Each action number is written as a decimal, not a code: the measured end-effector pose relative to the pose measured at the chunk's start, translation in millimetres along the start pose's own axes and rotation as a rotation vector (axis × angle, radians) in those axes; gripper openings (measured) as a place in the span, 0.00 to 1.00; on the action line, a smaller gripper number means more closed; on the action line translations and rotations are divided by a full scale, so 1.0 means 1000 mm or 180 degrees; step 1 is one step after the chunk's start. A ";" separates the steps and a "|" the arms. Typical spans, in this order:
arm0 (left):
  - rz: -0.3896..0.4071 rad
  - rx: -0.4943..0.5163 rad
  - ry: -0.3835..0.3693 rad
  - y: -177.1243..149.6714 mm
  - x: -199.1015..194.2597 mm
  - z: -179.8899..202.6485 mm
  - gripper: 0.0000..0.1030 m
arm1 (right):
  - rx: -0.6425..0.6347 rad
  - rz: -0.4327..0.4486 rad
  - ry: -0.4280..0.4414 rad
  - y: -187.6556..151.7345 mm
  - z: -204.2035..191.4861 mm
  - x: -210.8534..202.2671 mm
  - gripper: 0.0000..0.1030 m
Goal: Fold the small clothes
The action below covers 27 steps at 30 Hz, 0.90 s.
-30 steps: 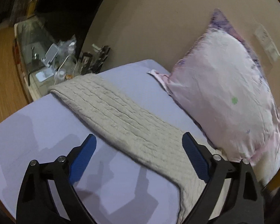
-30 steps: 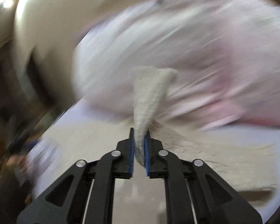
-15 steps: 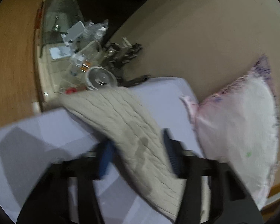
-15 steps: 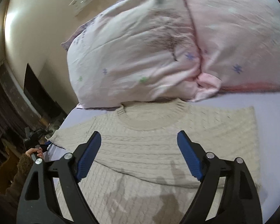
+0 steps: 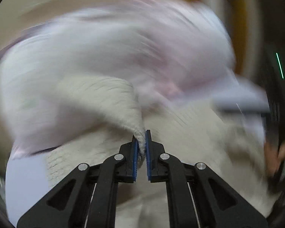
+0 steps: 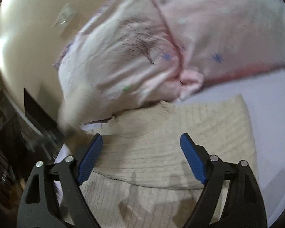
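A beige cable-knit sweater (image 6: 180,136) lies on the lavender bed sheet (image 6: 271,114), one side folded over the body. My left gripper (image 5: 141,142) is shut on a lifted edge of the sweater (image 5: 112,98); that flap hangs up in front of the camera, and the view is motion-blurred. In the right wrist view the lifted flap shows as a pale blur at the left (image 6: 70,114). My right gripper (image 6: 140,152) is open and empty, hovering low over the sweater's middle.
Two pink floral pillows (image 6: 142,43) lean against the beige headboard (image 6: 24,38) right behind the sweater. A dark bedside area with clutter (image 6: 19,133) is at the left. A blurred hand (image 5: 281,161) shows at the right edge of the left wrist view.
My left gripper closed on the sweater's left edge and is swinging it up and across. My right gripper let go of its flap, which now lies folded, and stays open over the sweater.
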<state>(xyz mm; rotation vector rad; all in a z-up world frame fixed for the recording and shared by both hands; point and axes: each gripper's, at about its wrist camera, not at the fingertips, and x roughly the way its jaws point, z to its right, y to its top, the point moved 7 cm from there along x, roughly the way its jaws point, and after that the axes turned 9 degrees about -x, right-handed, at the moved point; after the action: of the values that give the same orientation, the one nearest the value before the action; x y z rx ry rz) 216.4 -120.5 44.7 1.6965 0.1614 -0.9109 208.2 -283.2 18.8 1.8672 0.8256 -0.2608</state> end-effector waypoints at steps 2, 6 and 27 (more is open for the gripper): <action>-0.0205 0.0419 -0.0007 -0.024 0.021 0.037 0.07 | 0.0187 -0.0066 -0.0045 -0.005 0.016 -0.001 0.79; -0.0122 0.0006 -0.0139 -0.034 -0.012 0.007 0.19 | 0.0435 -0.0137 -0.0276 -0.010 0.052 -0.012 0.72; -0.0236 -0.2718 -0.0742 -0.223 -0.143 -0.127 0.65 | 0.1179 0.0098 -0.0007 -0.010 0.079 0.006 0.04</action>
<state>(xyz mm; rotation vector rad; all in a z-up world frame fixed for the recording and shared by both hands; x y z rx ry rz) 58.6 115.6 -28.9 0.7946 0.3941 -0.9069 220.7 -347.1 -27.1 2.2214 0.7849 -0.4190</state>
